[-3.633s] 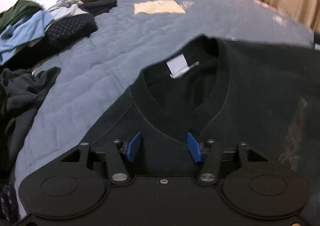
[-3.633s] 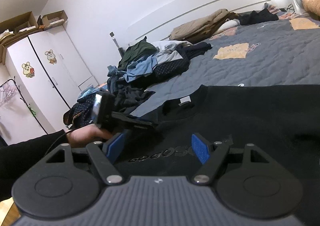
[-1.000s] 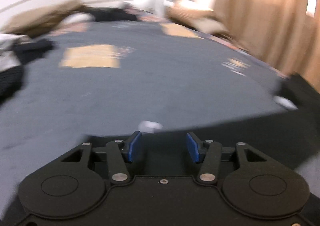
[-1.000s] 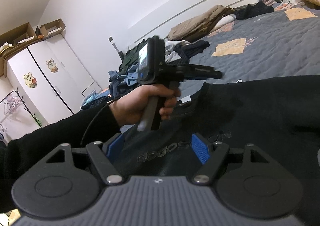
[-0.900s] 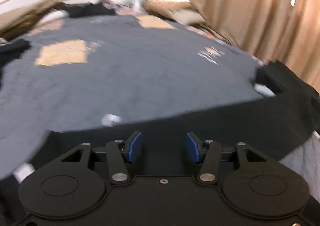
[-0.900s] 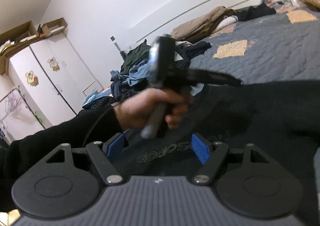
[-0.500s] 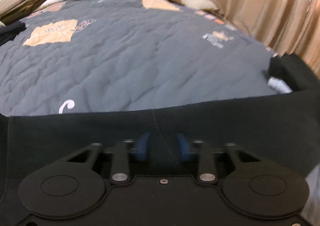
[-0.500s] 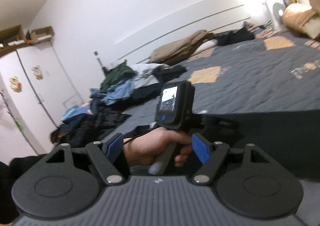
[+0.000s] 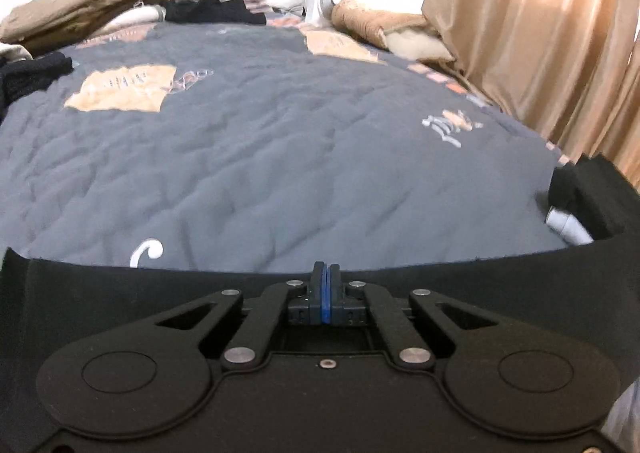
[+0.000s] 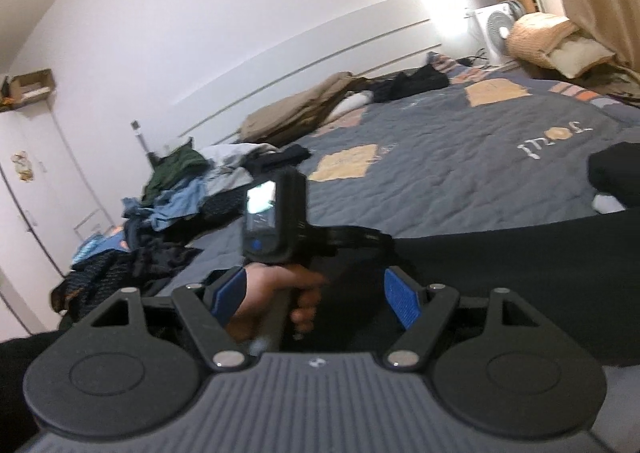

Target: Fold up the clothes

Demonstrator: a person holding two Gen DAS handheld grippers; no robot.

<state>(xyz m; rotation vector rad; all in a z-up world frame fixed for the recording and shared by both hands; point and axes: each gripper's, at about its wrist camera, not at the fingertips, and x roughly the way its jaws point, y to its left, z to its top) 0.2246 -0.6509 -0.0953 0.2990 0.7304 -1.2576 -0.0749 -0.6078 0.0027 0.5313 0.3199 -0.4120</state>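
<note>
A black shirt (image 9: 120,293) lies spread across the near side of the grey quilted bed (image 9: 280,133). My left gripper (image 9: 326,273) sits at the shirt's far edge, its blue pads pressed together on the fabric edge. In the right wrist view the same black shirt (image 10: 520,273) fills the lower right. A hand (image 10: 276,289) holds the left gripper (image 10: 380,239) over it. My right gripper (image 10: 316,299) hovers behind that hand, its blue pads (image 10: 402,303) wide apart with nothing held. A black sleeve (image 9: 592,197) with a white patch lies at the right.
A heap of unfolded clothes (image 10: 180,189) covers the bed's left side, and a tan garment (image 10: 304,109) lies by the headboard. A white fan (image 10: 496,29), pillows (image 9: 392,29) and tan curtains (image 9: 540,33) stand at the far right. White wardrobe doors (image 10: 32,193) are on the left.
My left gripper swung from the collar over to the shirt's far edge and went from open to shut there. The right gripper stayed open and turned toward the right.
</note>
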